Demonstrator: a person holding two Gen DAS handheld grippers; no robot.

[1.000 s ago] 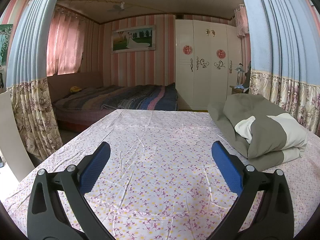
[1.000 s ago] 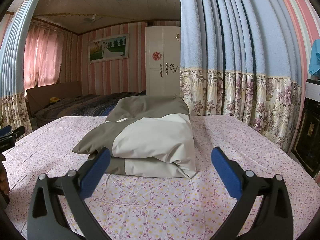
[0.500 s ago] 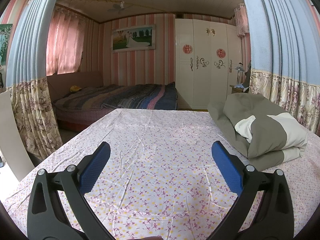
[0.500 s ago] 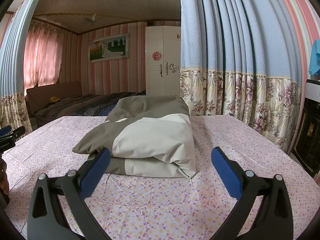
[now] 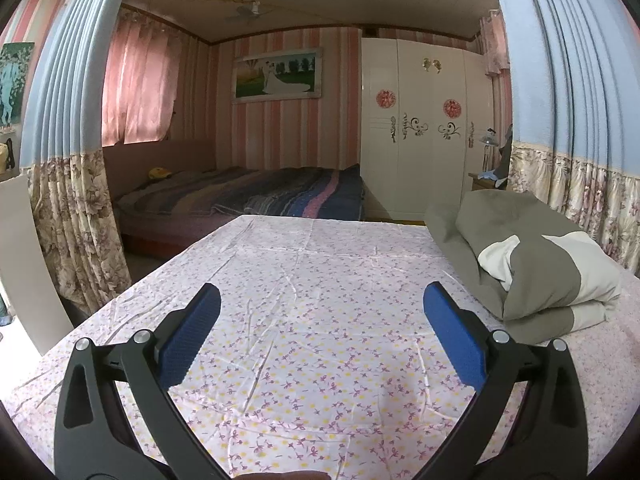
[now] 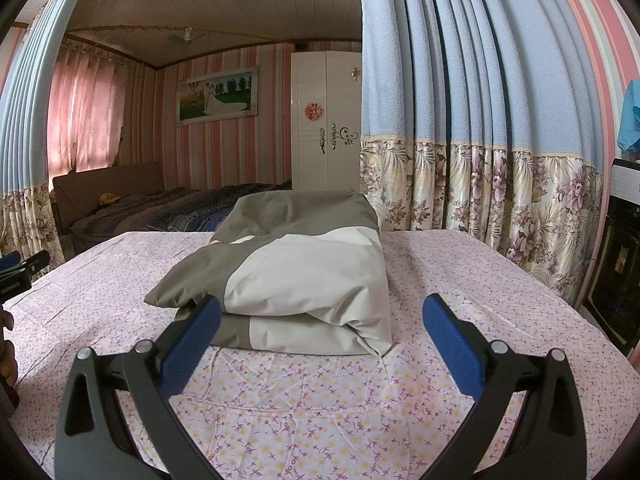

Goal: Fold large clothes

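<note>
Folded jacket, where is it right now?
The folded jacket lies on the flowered sheet, straight ahead of the open right tool; in the left wrist view it sits far right, near the curtain.

Surface: table (image 5: 320,280) under a floral cloth (image 6: 460,264).
On it: folded garment (image 6: 304,280), near the right edge.

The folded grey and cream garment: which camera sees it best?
The right wrist view: the folded garment lies whole, straight ahead of the open claw. The left wrist view catches it only at its right edge, seen from the side.
</note>
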